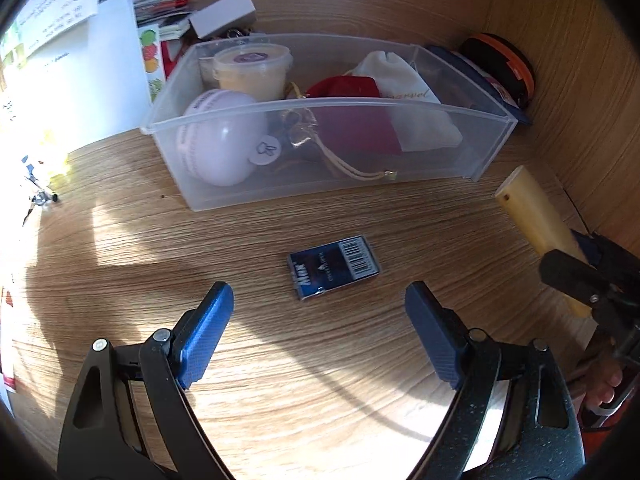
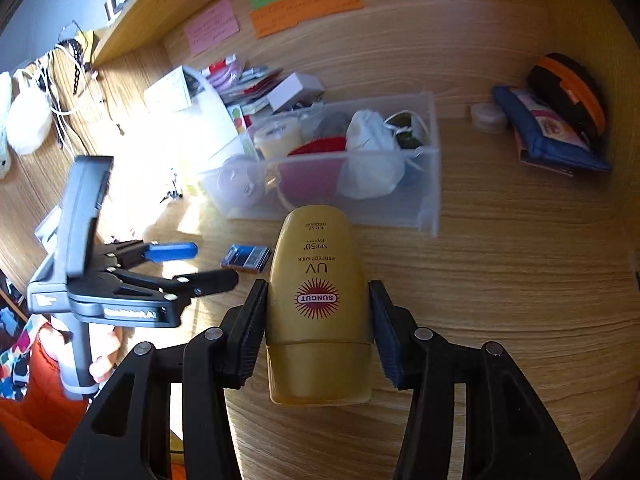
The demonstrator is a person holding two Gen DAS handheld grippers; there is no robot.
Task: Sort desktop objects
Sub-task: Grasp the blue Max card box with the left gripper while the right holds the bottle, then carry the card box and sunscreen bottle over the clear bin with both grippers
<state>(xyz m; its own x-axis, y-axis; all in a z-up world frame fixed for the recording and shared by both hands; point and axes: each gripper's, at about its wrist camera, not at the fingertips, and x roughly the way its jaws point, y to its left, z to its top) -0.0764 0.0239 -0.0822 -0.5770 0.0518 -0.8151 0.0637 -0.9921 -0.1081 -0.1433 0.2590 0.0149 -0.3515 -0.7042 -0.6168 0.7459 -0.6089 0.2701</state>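
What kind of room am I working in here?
Most likely a home study desk: wood-grain desktop with a shelf above, sticky notes on the back panel, and a clear organizer bin of personal items.

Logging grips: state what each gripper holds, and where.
Right gripper clamps the yellow sunscreen bottle across its lower body, near the cap. Left gripper is open, holding nothing.

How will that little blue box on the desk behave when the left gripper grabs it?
The small blue box lies flat, so it shouldn't roll or tip. It looks light and glossy, so it may slide on the desk. The open left gripper probably fits around it.
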